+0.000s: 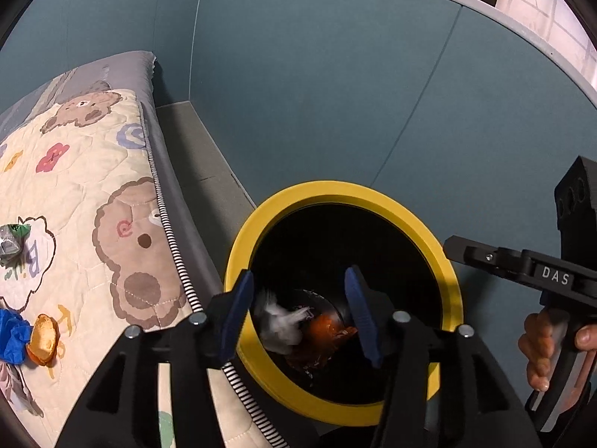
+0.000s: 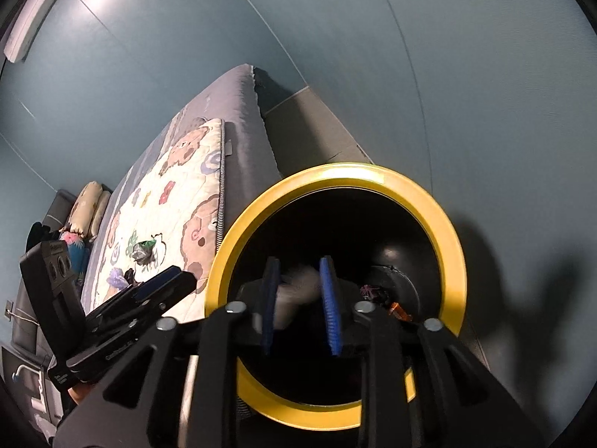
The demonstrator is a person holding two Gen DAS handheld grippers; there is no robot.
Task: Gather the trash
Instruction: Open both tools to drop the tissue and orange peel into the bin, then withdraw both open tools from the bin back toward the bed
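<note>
I count one bin (image 1: 453,291) with a yellow rim; inside it two pieces of trash that I can make out, one white crumpled paper (image 1: 283,326) and one orange wrapper (image 1: 328,330). On the one quilt (image 1: 86,186) lie four more scraps: one silver-green wrapper (image 1: 11,242); one blue wad (image 1: 13,336); one gold foil piece (image 1: 44,339); one pale scrap (image 1: 15,388) at the edge.

Left claw (image 1: 298,313) agape, right claw (image 2: 300,304) part-open, both angled down.
</note>
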